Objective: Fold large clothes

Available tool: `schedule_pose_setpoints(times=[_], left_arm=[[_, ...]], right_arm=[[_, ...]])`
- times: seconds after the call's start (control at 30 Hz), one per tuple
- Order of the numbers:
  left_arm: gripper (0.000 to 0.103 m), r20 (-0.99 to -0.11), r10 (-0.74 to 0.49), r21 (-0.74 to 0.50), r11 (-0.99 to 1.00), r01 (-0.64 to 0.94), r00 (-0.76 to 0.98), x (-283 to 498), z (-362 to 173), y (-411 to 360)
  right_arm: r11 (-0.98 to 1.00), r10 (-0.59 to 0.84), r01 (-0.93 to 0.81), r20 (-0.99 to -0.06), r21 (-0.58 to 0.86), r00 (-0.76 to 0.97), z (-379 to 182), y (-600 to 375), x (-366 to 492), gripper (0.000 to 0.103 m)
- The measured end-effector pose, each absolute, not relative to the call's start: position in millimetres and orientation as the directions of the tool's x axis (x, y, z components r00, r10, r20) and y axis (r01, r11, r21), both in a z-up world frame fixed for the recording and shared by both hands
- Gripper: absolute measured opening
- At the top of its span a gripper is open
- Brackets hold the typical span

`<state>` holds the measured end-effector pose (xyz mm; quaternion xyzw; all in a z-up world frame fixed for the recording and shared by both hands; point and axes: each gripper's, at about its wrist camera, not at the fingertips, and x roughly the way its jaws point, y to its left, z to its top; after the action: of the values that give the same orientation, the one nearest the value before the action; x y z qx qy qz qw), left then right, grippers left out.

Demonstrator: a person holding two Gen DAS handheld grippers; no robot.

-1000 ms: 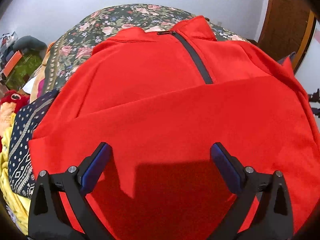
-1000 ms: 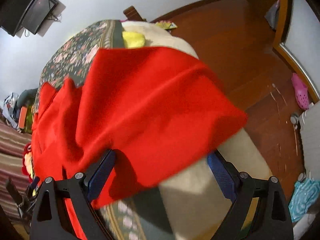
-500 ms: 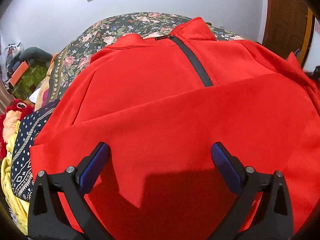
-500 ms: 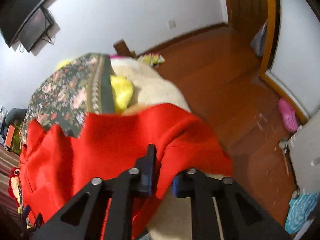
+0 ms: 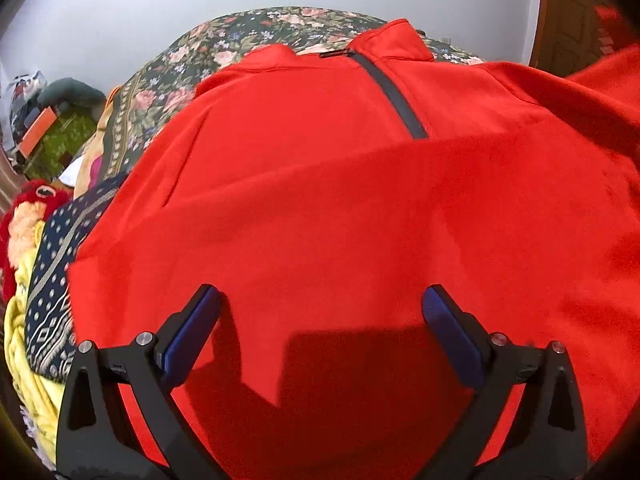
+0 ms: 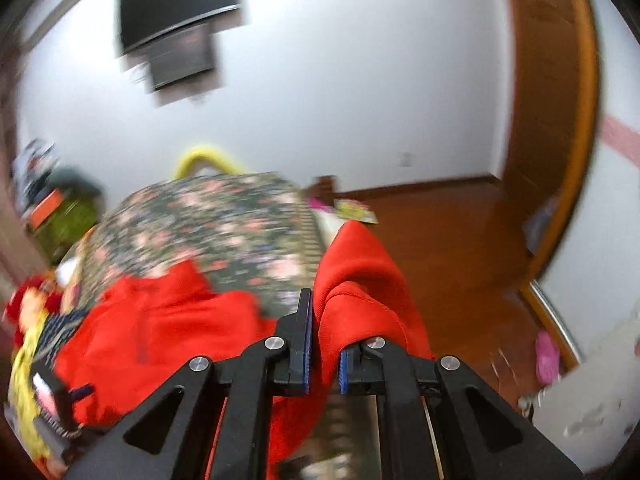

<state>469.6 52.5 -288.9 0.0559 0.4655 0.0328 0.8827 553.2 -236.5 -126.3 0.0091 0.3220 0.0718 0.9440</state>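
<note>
Red pullover (image 5: 320, 208) lies spread over the floral bedspread (image 5: 240, 40), collar and dark zip (image 5: 394, 96) at the upper centre of the left wrist frame. The left gripper (image 5: 320, 328) hangs over the garment's lower part, fingers (image 5: 192, 332) spread wide with nothing between them.

In the right wrist frame, the right gripper (image 6: 323, 344) has its fingers clamped tight on a bunched fold of the pullover (image 6: 360, 280), raised at frame centre above the bed; that frame is blurred.

Risks noted:
- The pinch holds a narrow bunch only; fabric could slide out if pulled sideways.
- With the left fingers holding nothing, the body of the garment may drag across the bedspread and spoil the fold already laid.
- The lifted cloth hangs toward the bed edge and wooden floor (image 6: 460, 240) at right; a slip could drop it there.
</note>
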Motion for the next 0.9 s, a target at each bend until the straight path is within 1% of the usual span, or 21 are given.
schedule_pose_setpoints(times=[0.1,0.2,0.3,0.4,0.47,0.57,0.63,0.7,0.77,0.9], left_arm=[[0.102,-0.79,0.125,0.156,0.988,0.001,0.6,443.0,-271.5,62.0],[0.102,-0.764,0.127,0.166,0.986,0.002,0.633,419.0,-253.1,73.7],[0.102,-0.748,0.114,0.147,0.989,-0.005,0.654,394.0,-235.7,93.3],[0.102,-0.749,0.114,0.138,0.99,-0.014,0.653,381.8,-228.5,108.5],[0.102,-0.745,0.12,0.142,0.99,-0.02,0.656,374.8,-226.2,115.4],[0.102,-0.739,0.128,0.148,0.989,-0.026,0.661,364.9,-225.1,122.7],[0.102,-0.744,0.114,0.131,0.991,-0.023,0.658,358.6,-226.3,126.6],[0.102,-0.748,0.099,0.117,0.993,-0.017,0.657,352.4,-227.8,128.7],[0.102,-0.749,0.094,0.116,0.993,-0.01,0.655,346.4,-229.7,128.4],[0.102,-0.758,0.082,0.1,0.995,-0.008,0.647,340.8,-233.1,127.2]], right_arm=[[0.971,0.223,-0.224,-0.628,0.08,0.745,-123.9,-194.7,542.5,0.007],[0.947,0.3,-0.297,-0.675,0.124,0.674,-138.6,-145.3,539.7,0.007],[0.93,0.316,-0.349,-0.731,0.113,0.605,-165.3,-104.5,534.2,0.007],[0.921,0.301,-0.371,-0.814,0.114,0.497,-209.6,-72.8,526.1,0.007],[0.921,0.293,-0.363,-0.867,0.142,0.404,-242.5,-64.1,520.5,0.007],[0.926,0.306,-0.304,-0.915,0.222,0.264,-287.4,-57.3,517.5,0.007],[0.937,0.283,-0.27,-0.936,0.222,0.211,-307.3,-57.9,513.6,0.007],[0.943,0.26,-0.264,-0.944,0.203,0.201,-314.4,-58.8,508.6,0.007],[0.942,0.266,-0.258,-0.946,0.214,0.185,-313.4,-66.9,503.4,0.007],[0.926,0.363,-0.14,-0.928,0.35,0.082,-317.0,-95.0,500.7,0.007]])
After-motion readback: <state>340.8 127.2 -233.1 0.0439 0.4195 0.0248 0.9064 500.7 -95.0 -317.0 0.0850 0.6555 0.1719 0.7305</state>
